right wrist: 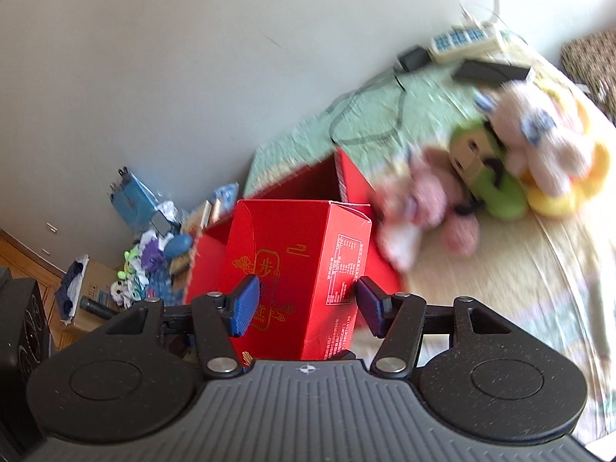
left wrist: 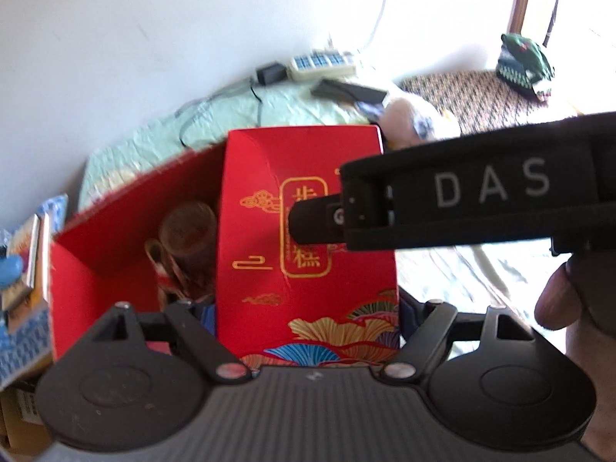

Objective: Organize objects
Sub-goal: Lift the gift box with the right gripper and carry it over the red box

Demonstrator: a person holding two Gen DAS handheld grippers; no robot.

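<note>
Standing upright in the open red cardboard bin, the tall red carton w/ gold lettering sits between the right gripper's blue pads, jaws spread, each pad just beside a carton face. Left gripper straddles the same carton; whether it pinches, can't tell. Brown cylinder inside bin. Plush toys on bed beside.

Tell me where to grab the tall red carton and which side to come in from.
Grip the tall red carton at mid-height across two opposite flat walls, coming in level from its printed front, roughly as the right claw is lined up. It stands upright with straight parallel sides, and the open red box crowds its back, so the front looks safest.
</note>
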